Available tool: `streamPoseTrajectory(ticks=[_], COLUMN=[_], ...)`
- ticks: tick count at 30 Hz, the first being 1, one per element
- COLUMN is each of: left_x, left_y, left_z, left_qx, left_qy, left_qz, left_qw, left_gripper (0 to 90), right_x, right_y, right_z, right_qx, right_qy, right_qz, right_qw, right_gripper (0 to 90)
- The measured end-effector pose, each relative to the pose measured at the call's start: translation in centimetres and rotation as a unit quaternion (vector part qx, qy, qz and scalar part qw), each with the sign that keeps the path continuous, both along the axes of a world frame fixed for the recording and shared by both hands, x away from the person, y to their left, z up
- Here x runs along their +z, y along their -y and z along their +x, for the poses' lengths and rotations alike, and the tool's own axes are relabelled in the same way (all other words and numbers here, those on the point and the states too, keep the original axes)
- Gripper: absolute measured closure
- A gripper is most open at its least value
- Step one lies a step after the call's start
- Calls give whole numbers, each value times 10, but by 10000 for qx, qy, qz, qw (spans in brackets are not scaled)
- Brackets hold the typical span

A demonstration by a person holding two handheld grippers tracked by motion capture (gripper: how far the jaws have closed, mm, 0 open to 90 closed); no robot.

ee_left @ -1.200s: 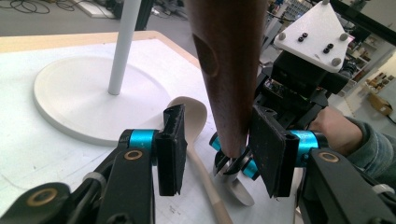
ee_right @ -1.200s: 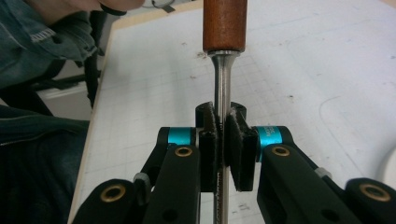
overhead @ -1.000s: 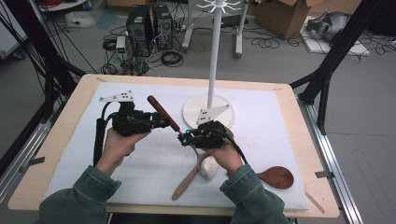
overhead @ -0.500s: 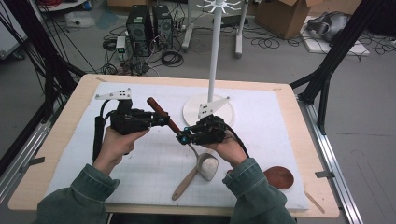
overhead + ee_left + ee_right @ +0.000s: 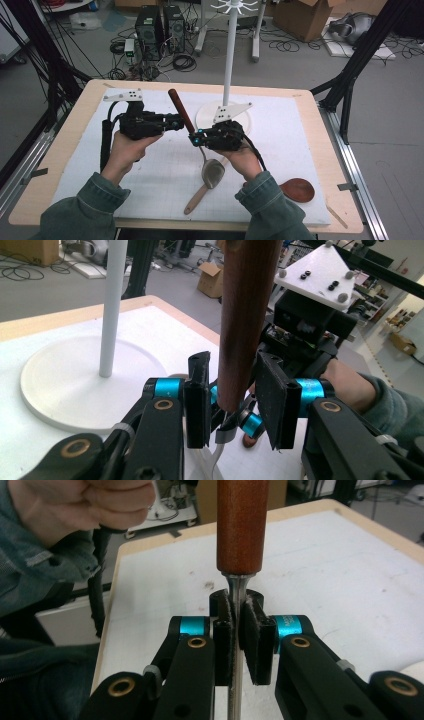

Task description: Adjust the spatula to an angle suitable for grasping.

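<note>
Ladle, with a dark wooden handle and a metal shank ending in a metal bowl, is held off the tabletop near its middle, handle tilted up toward the far edge and bowl hanging toward the near edge. Right gripper is clenched on the metal shank just below the wooden handle; the right gripper view shows both pads pressed flat against the shank. Left gripper points toward the handle from the left side. In the left gripper view the wooden handle stands between the two black pads, with a visible gap on each side, so this gripper is released; its jaws have just been opening slightly around the handle. Left hand and right hand each grasp their gripper body.

White stand, a pole on a round base, sits behind the right gripper toward the far edge. Light wooden spatula lies on the white mat under the ladle's bowl, near the near edge. Dark wooden spoon lies toward the near right corner, partly behind the right sleeve.
</note>
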State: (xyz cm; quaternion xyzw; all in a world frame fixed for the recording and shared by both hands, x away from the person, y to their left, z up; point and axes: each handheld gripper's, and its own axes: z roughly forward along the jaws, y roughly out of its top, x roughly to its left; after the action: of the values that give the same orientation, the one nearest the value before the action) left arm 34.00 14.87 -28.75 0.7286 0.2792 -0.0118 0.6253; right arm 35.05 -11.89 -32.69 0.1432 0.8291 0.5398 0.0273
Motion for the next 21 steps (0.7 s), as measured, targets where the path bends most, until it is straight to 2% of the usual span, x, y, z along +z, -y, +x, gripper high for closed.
streamPoseTrajectory(ticks=[6,9,11,12,14,16,19,21], left_x=[15,21,22,22,23,24,27,28], left_y=[7,7,7,7,7,7,6,6], left_z=[3,4,5,6,6,7,9,9], left_qx=[100,95,24,-13,-83,-164,-246,-302], left_qy=[163,259,243,232,266,285,307,321], left_qz=[130,190,114,96,118,148,160,162], left_qw=[9997,9994,9996,9997,9995,9993,9991,9989], left_gripper=[675,711,720,725,728,729,729,729], right_x=[6,9,10,11,11,12,14,14], right_y=[-4,-5,-5,-5,-4,-2,-2,-2], right_z=[-2,-3,-3,-3,-1,0,4,7], right_qx=[-240,-226,-210,-206,-103,36,184,326], right_qy=[20,3,46,-6,-48,-107,-124,-257], right_qz=[113,192,218,222,305,522,556,633], right_qw=[9996,9996,9995,9995,9995,9986,9982,9971], right_gripper=[843,842,840,837,825,792,788,795])
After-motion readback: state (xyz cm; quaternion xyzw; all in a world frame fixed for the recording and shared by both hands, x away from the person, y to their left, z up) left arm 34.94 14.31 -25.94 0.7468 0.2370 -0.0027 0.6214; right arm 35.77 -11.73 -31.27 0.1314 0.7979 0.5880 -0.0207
